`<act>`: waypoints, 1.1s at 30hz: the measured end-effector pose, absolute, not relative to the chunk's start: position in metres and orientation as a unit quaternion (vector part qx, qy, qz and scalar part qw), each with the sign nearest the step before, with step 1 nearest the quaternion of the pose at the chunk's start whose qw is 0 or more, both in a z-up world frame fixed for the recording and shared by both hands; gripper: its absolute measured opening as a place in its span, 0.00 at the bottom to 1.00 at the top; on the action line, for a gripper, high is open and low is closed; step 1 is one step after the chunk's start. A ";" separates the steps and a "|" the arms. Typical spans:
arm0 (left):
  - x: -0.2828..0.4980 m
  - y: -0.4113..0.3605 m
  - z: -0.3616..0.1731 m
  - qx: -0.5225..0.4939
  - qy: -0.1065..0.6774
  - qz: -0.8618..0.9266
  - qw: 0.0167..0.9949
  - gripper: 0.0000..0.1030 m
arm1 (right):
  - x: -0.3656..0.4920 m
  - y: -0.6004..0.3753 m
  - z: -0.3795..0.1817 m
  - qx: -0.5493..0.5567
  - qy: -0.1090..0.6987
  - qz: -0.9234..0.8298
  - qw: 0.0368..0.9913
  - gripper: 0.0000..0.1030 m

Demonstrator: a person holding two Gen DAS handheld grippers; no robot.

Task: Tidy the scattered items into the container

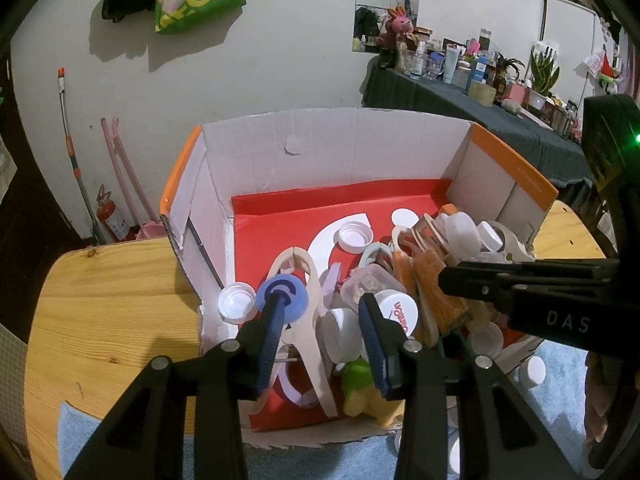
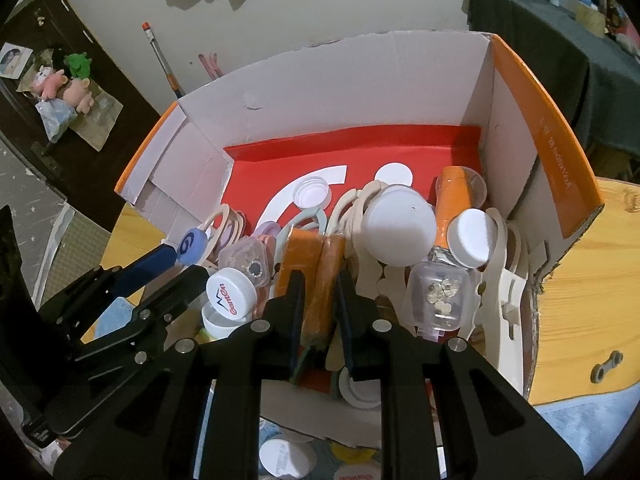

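A white cardboard box with orange edges [image 1: 328, 148] [image 2: 340, 80] and a red floor holds a heap of clips, caps and small jars. My left gripper [image 1: 320, 300] hangs open over its near left part; a blue bottle cap [image 1: 282, 294] [image 2: 191, 245] sits at its left fingertip, not clamped. My right gripper [image 2: 320, 280] is over the box, its jaws on either side of an orange clip [image 2: 330, 276]; whether they press it is unclear. It enters the left wrist view from the right as a black body [image 1: 520, 284].
The box stands on a round wooden table [image 1: 108, 292] with a blue cloth [image 2: 592, 420] at the near edge. White caps [image 1: 534, 370] [image 2: 286, 458] lie outside the box near the front. A small grey link [image 2: 607, 366] lies on the wood to the right.
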State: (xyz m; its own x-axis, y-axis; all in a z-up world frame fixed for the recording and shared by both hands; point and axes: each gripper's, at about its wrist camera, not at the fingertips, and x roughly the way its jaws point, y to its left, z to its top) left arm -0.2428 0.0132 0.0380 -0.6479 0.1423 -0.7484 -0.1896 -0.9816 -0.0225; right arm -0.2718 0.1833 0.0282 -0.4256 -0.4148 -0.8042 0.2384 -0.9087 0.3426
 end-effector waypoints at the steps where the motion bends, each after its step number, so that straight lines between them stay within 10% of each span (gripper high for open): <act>1: -0.243 0.013 0.038 -0.410 0.029 0.907 0.092 0.40 | -0.272 0.183 0.028 0.500 -0.088 -0.839 0.195 0.15; 33: -0.190 0.016 0.089 -0.358 0.036 0.927 0.111 0.60 | -0.218 0.172 0.088 0.437 -0.050 -0.878 0.188 0.16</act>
State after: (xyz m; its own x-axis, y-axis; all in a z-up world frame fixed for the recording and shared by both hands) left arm -0.1901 0.0156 0.0892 -0.7198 0.1793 -0.6706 -0.2304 -0.9730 -0.0128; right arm -0.2175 0.1720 0.0883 -0.5476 -0.3733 -0.7488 0.2860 -0.9246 0.2518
